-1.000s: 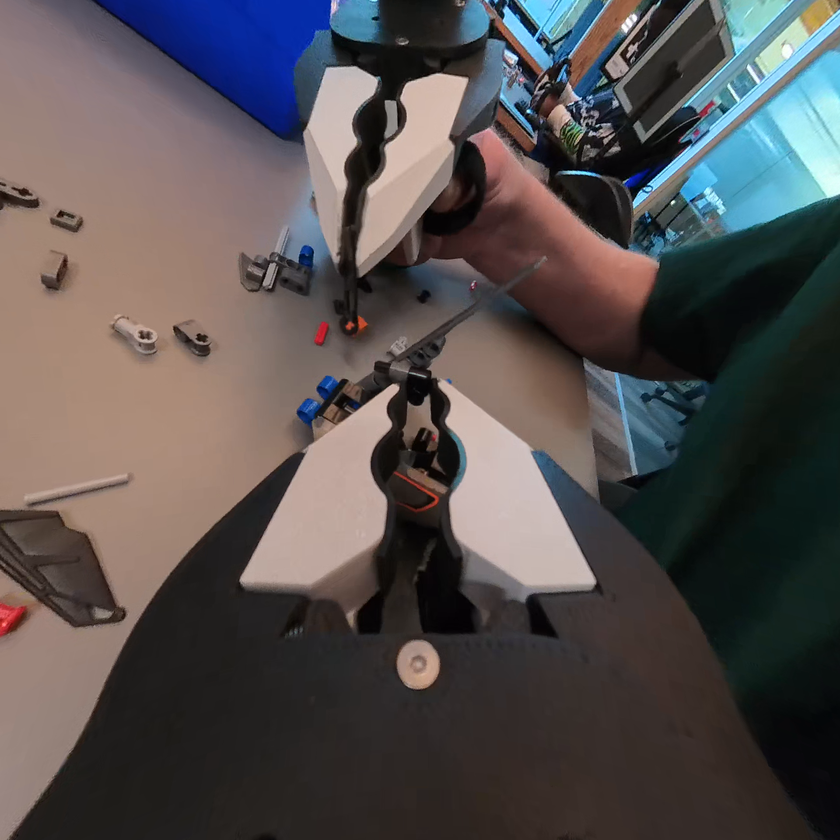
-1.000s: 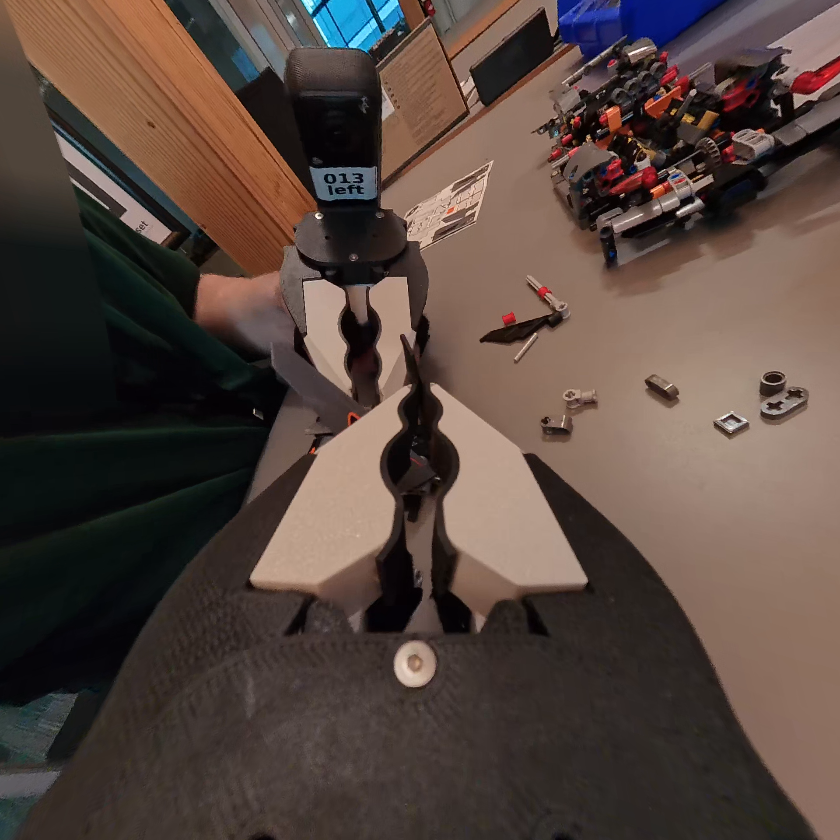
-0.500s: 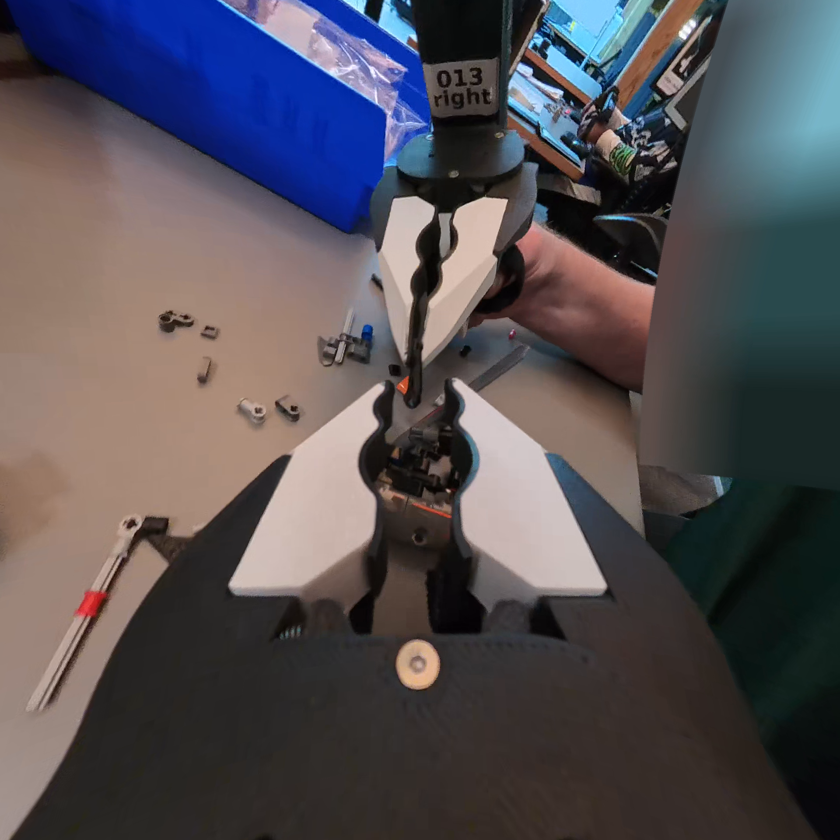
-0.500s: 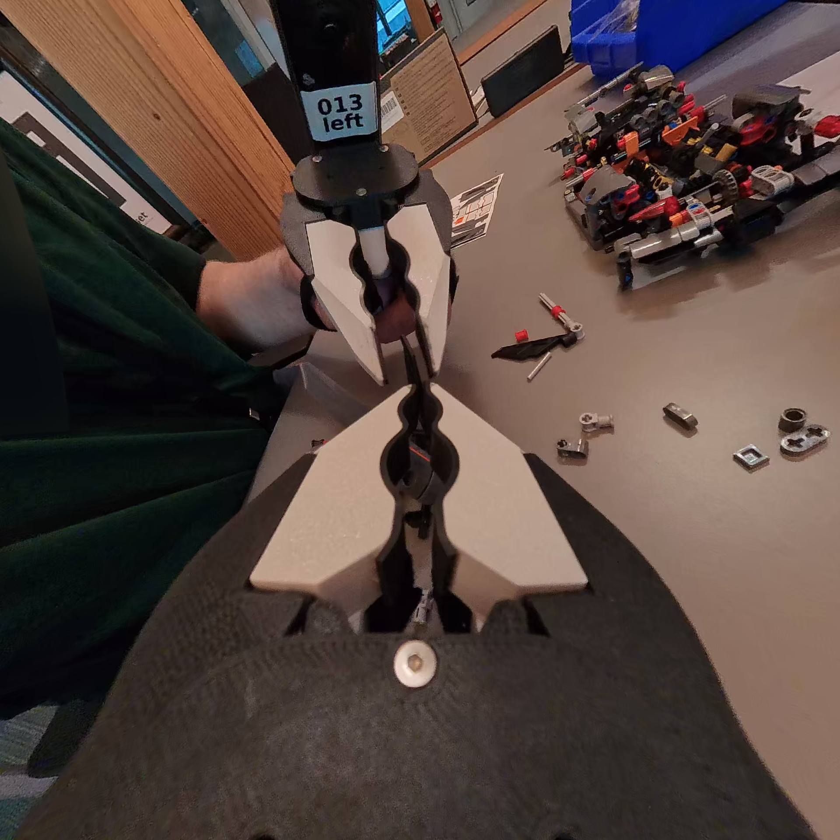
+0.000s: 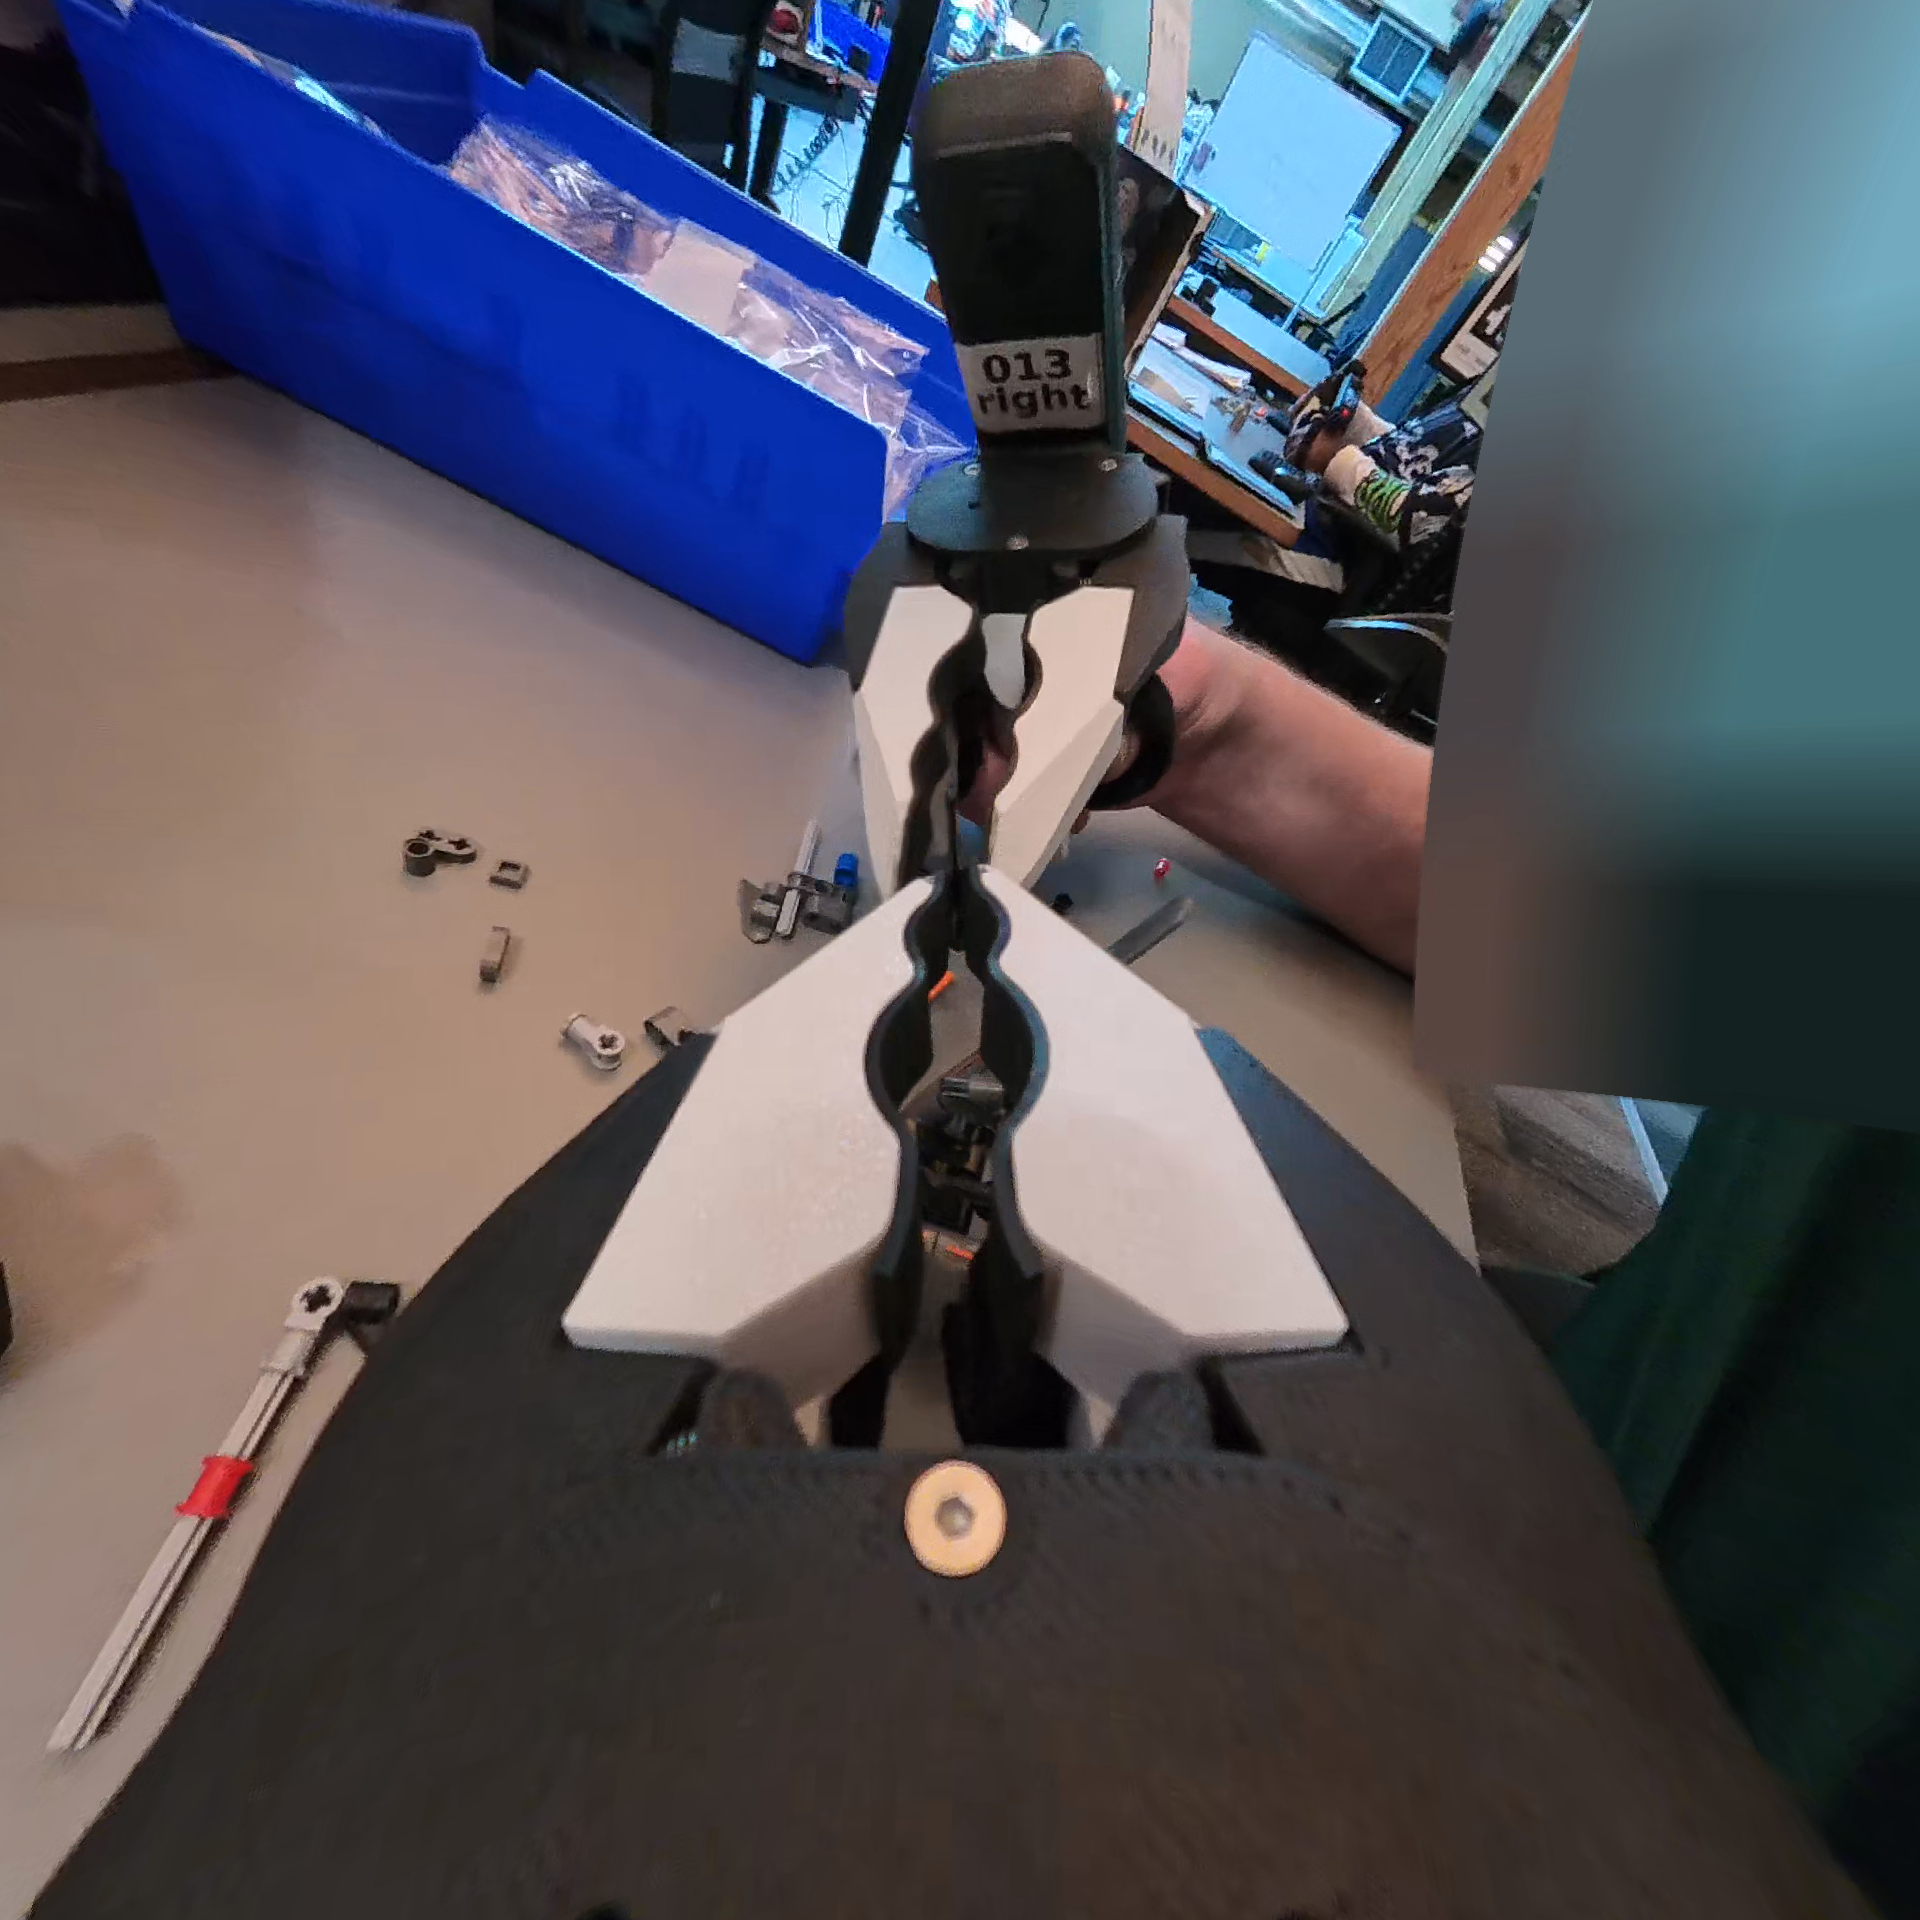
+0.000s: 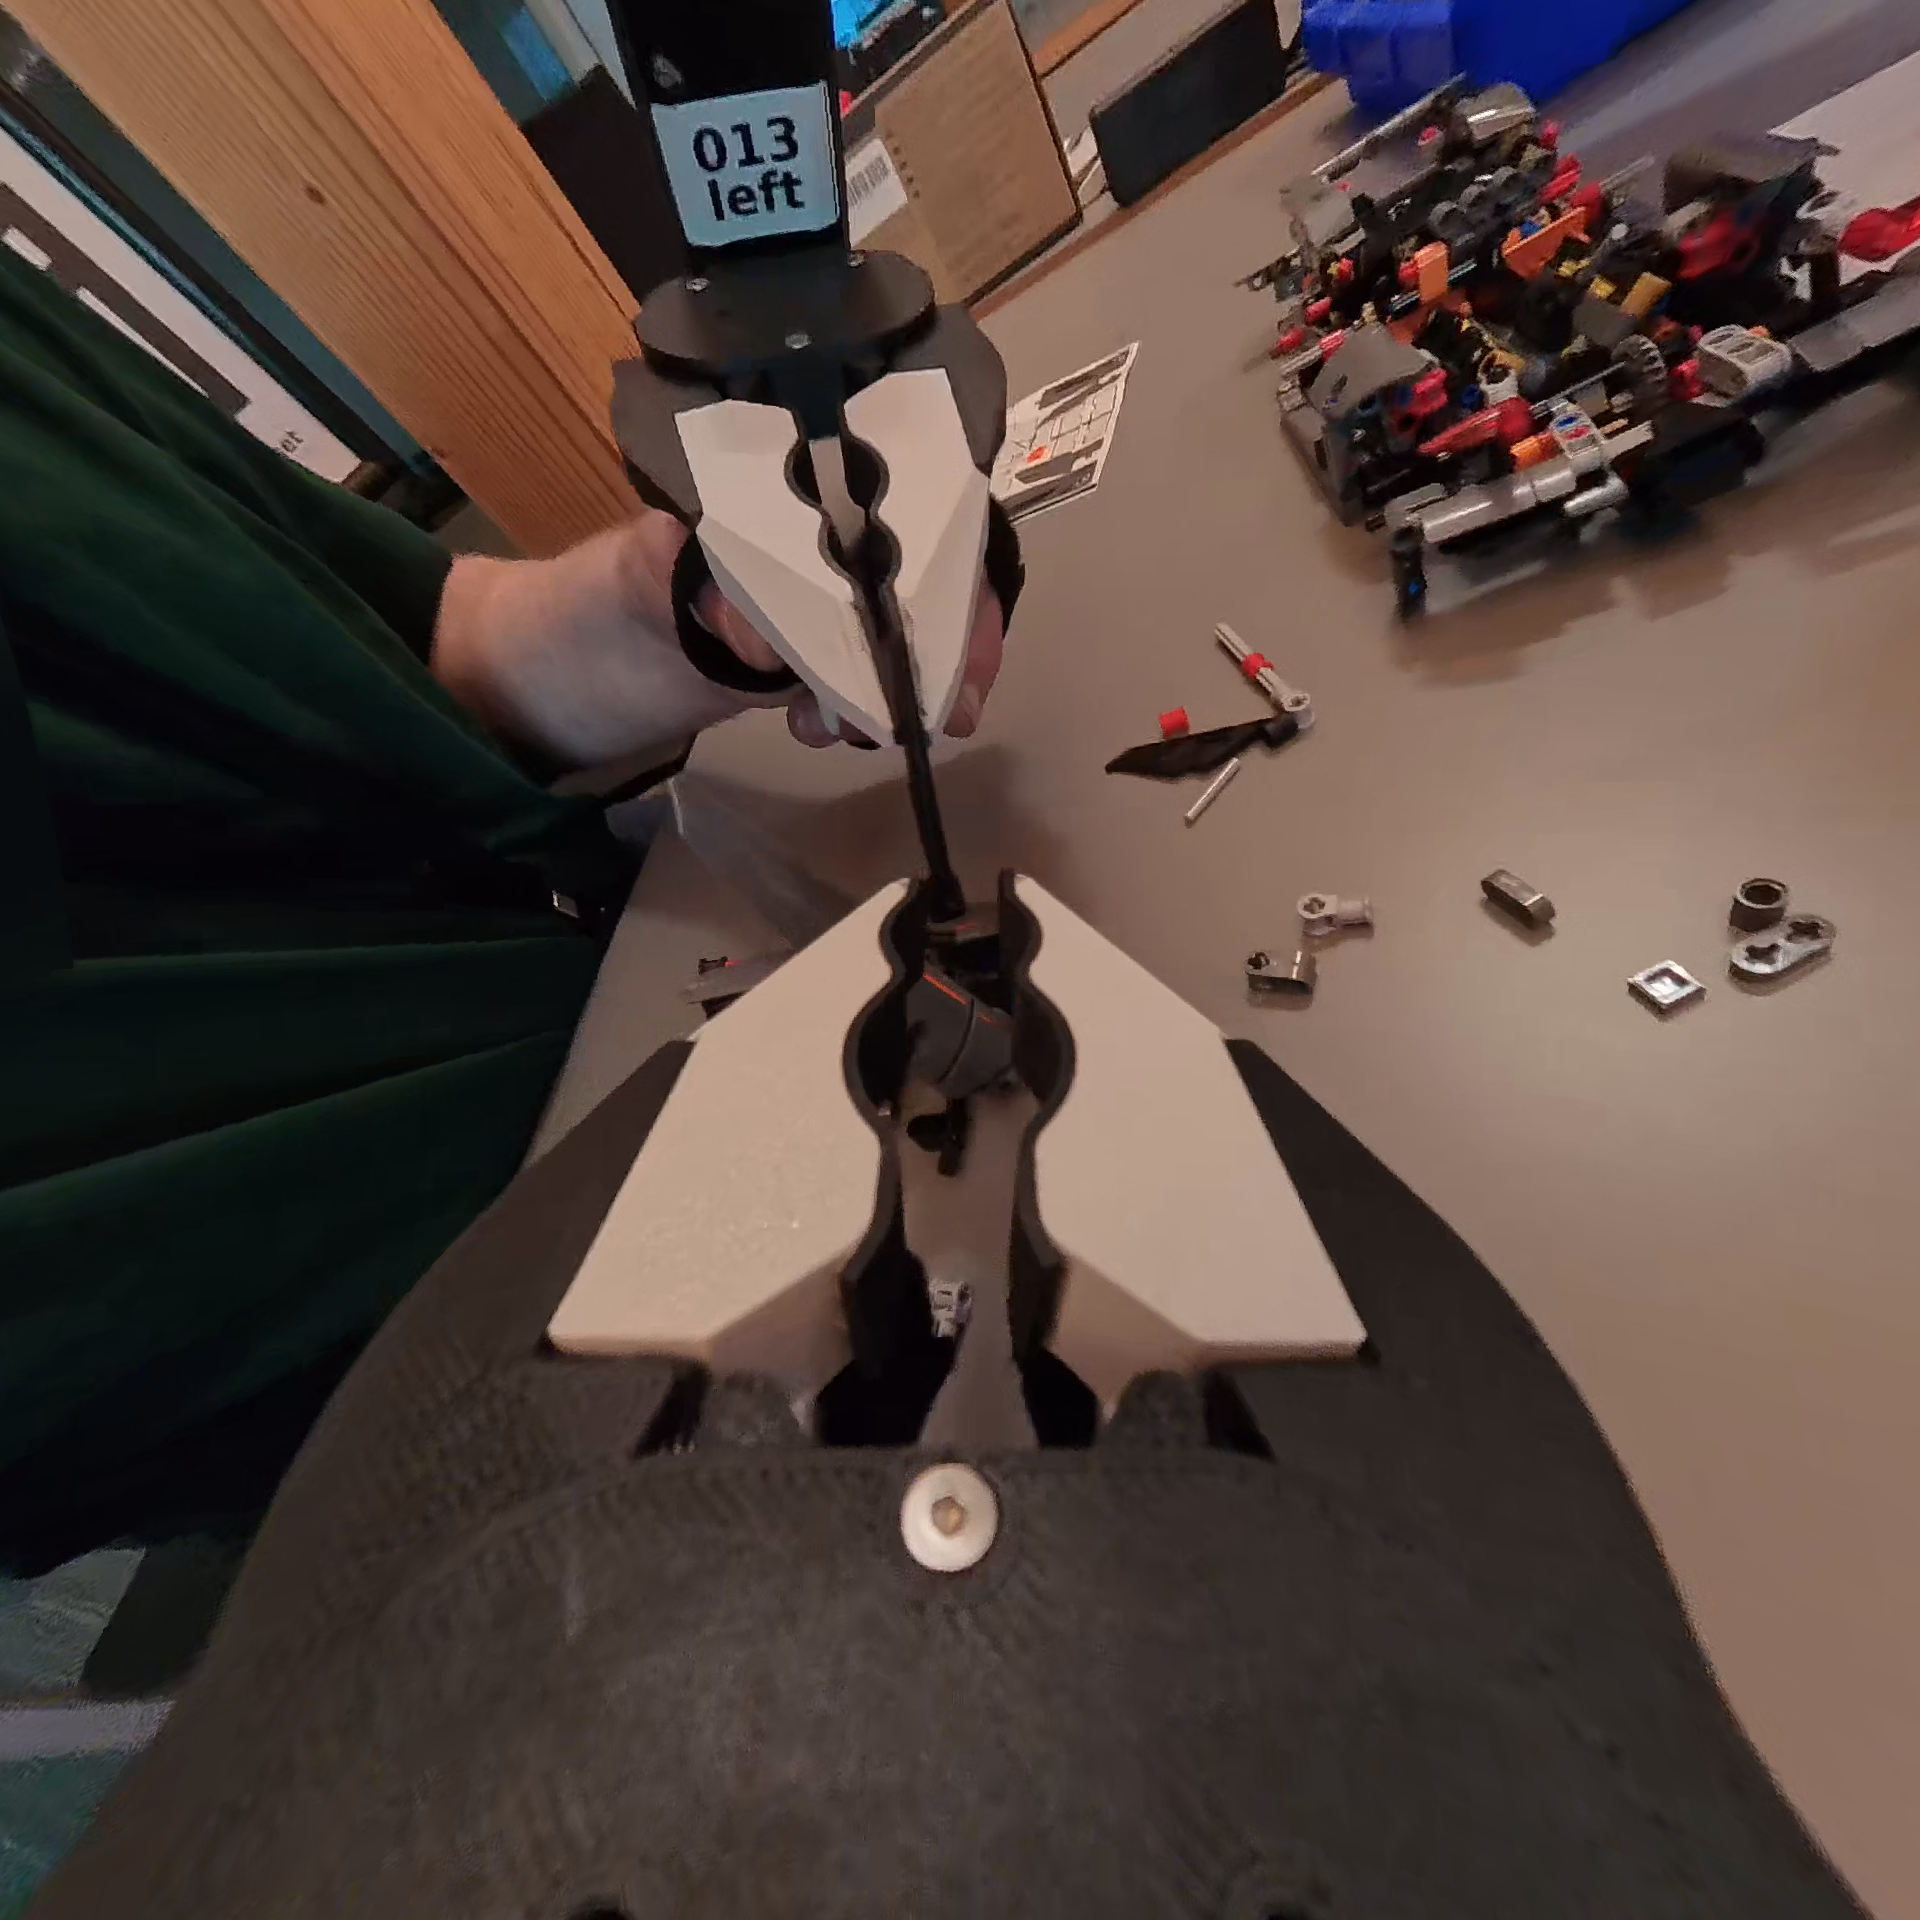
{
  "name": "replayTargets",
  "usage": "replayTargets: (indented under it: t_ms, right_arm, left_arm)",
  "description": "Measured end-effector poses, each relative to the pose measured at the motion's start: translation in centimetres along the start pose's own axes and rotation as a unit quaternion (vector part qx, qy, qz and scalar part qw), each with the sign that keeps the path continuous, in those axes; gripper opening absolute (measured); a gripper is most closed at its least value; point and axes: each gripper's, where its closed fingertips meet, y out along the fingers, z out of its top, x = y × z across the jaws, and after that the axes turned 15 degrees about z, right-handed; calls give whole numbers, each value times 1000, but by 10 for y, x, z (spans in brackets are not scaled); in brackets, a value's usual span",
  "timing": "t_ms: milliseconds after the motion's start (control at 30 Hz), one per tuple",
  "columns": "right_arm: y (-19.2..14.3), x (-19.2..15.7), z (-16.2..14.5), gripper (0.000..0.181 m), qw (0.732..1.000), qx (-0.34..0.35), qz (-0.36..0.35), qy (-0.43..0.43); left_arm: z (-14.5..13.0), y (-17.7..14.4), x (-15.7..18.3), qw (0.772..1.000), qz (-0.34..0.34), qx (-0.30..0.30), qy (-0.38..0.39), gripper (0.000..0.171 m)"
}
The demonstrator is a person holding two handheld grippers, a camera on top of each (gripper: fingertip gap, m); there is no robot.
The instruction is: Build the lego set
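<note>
As the left wrist sees it: left gripper (image 5: 951, 904) closed at the tips, meeting right gripper (image 5: 930, 857) tip to tip above worktop (image 5: 260, 727); blue bin (image 5: 468, 343) behind
Right wrist, left gripper (image 6: 899, 717): clamped on thin black rod (image 6: 920, 800)
Right wrist, right gripper (image 6: 958, 899): holds dark lego assembly (image 6: 956, 1039) between its fingers; rod's lower end reaches it
Far right: part-built model (image 6: 1558, 395) on worktop
</note>
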Motion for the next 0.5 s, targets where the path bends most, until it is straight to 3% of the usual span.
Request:
replayTargets:
  t_ms: [200, 267, 367, 500]
  right_arm:
    - [3, -1, -1, 1, 1000, -6, -2, -11]
    - [1, 1, -4, 0, 1000, -11, -5, -8]
    - [1, 2, -5, 0, 1000, -11, -3, -5]
    - [2, 3, -7, 0, 1000, -15, -3, -2]
  left_arm:
    - [-1, 1, -5, 1000, 20, 5, -9, 0]
    - [-1, -3, -8, 999, 45, 9, -14, 14]
    - [-15, -15, -4, 997, 69, -15, -17, 24]
    - [-43, -18, 3, 993, 100, -60, 4, 22]
